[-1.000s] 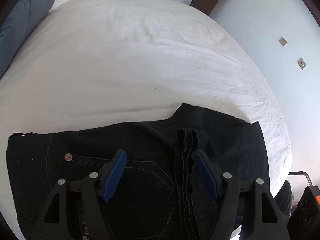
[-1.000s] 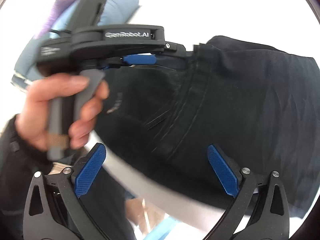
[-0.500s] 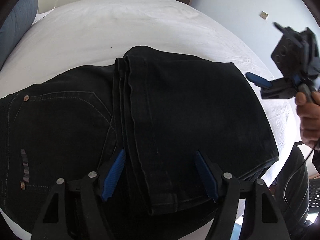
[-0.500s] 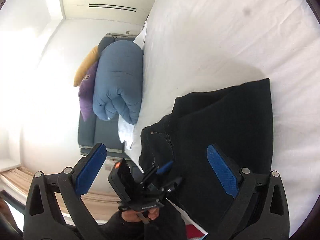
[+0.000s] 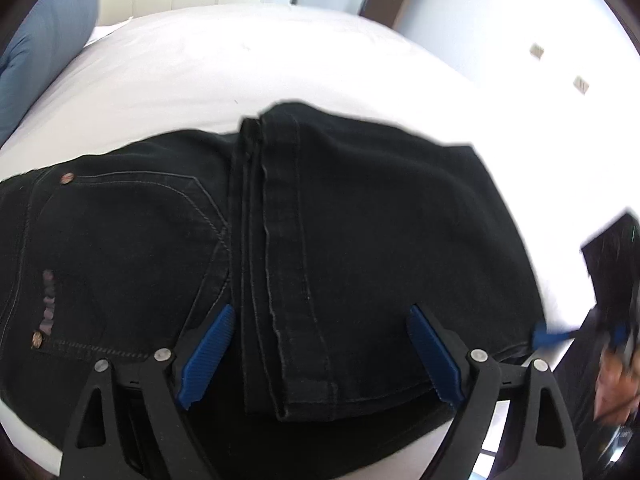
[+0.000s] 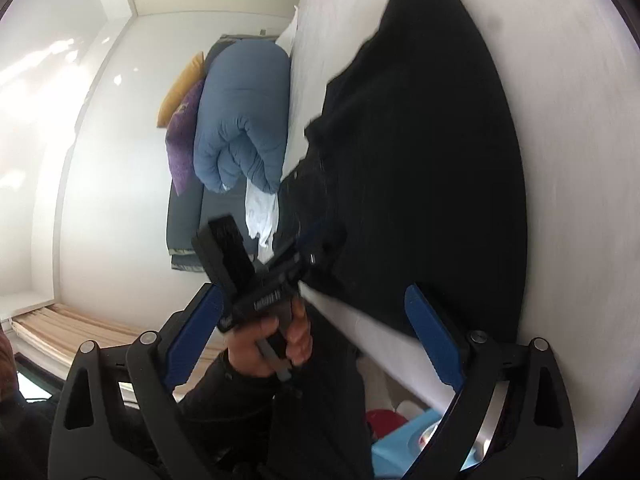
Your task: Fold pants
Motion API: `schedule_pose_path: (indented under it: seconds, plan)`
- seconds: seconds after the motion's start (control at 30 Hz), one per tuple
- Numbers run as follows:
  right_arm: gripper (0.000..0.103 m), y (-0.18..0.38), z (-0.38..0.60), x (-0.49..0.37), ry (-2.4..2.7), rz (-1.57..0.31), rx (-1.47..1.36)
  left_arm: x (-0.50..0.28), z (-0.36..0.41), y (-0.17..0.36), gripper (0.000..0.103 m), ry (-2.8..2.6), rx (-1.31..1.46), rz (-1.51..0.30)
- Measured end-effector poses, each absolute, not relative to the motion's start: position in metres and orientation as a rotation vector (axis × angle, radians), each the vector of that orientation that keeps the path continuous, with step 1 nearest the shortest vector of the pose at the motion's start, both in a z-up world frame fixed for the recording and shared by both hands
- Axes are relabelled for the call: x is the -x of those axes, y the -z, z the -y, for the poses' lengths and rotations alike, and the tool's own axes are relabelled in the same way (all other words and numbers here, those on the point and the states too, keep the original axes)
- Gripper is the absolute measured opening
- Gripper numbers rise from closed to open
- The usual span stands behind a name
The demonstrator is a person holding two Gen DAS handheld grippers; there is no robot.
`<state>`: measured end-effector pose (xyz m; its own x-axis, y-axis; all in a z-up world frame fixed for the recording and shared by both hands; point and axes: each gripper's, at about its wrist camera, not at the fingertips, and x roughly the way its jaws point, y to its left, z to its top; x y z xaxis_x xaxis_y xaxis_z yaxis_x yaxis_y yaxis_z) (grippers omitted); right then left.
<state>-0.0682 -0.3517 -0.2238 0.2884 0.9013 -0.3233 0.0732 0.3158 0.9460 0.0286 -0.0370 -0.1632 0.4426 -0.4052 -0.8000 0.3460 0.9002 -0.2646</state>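
A: White bed [image 5: 280, 60] in a bright bedroom, with a rolled blue duvet [image 6: 244, 120] and purple and yellow cushions [image 6: 182, 120] off its far end. Where are the pants?

B: The black pants [image 5: 360, 240] lie folded at the bed's near edge, legs doubled over the seat. A back pocket with copper rivets shows on the left part, and the hems sit stacked on top, running towards the edge.

A: And the left gripper [image 5: 320, 356]?

B: It hangs over the near edge, tilted down at the cloth. Its jaws are opening; the hem stack lies between the blue pads, but they don't press it.

A: The right gripper [image 6: 316, 336]?

B: Out by the bed's side edge, jaws wide but closing, with nothing pinched. Its view shows the person's hand [image 6: 268, 344] holding the left gripper's handle at the pants' edge.
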Motion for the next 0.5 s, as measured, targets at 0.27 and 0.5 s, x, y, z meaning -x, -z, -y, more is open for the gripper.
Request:
schedule_pose_path:
  seconds: [0.27, 0.5]
  plan:
    - [0.095, 0.174, 0.308, 0.08, -0.798, -1.052, -1.091, 0.009, -0.094, 0.109, 0.097, 0.221, 0.51, -0.714]
    - [0.095, 0.154, 0.314, 0.008, -0.824, -0.94, -1.165, 0.016, -0.212, 0.13, 0.1, -0.009, 0.805, -0.681]
